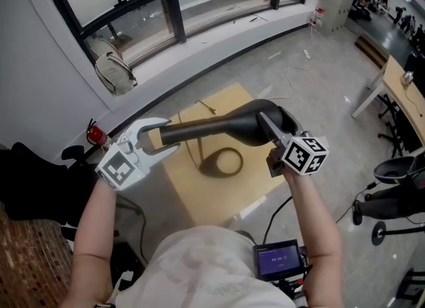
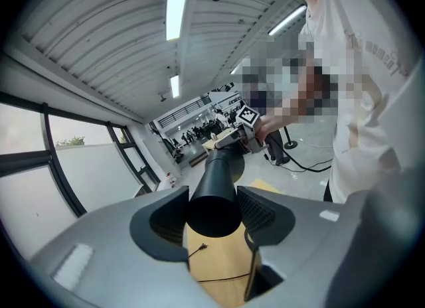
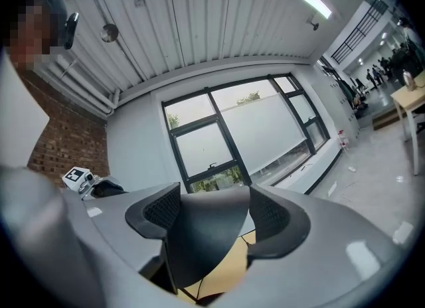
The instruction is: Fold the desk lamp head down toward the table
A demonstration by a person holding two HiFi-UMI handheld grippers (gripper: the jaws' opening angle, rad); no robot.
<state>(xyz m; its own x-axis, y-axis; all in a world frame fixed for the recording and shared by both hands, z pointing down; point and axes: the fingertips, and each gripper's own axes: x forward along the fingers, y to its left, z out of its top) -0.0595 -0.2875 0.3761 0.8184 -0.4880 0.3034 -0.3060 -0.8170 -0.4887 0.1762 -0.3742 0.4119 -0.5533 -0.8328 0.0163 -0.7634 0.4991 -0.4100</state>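
Observation:
A black desk lamp (image 1: 226, 127) stands on a small wooden table (image 1: 199, 197), with its ring base (image 1: 224, 163) flat on the top. The lamp's arm lies nearly level and runs from the left to the flared head (image 1: 265, 119) on the right. My left gripper (image 1: 154, 137) is shut on the tube end of the arm (image 2: 214, 200), which fills the gap between its pads. My right gripper (image 1: 269, 127) is shut on the lamp head (image 3: 202, 240); the dark shade sits between both pads. In the left gripper view the right gripper (image 2: 247, 119) shows at the tube's far end.
A thin cord (image 1: 199, 111) lies on the table top and a white strip (image 1: 252, 208) near its front edge. A small screen device (image 1: 275, 260) hangs at the person's waist. A bag (image 1: 114, 71) rests on the window sill, and a chair (image 1: 398, 190) and desk (image 1: 398, 87) stand at the right.

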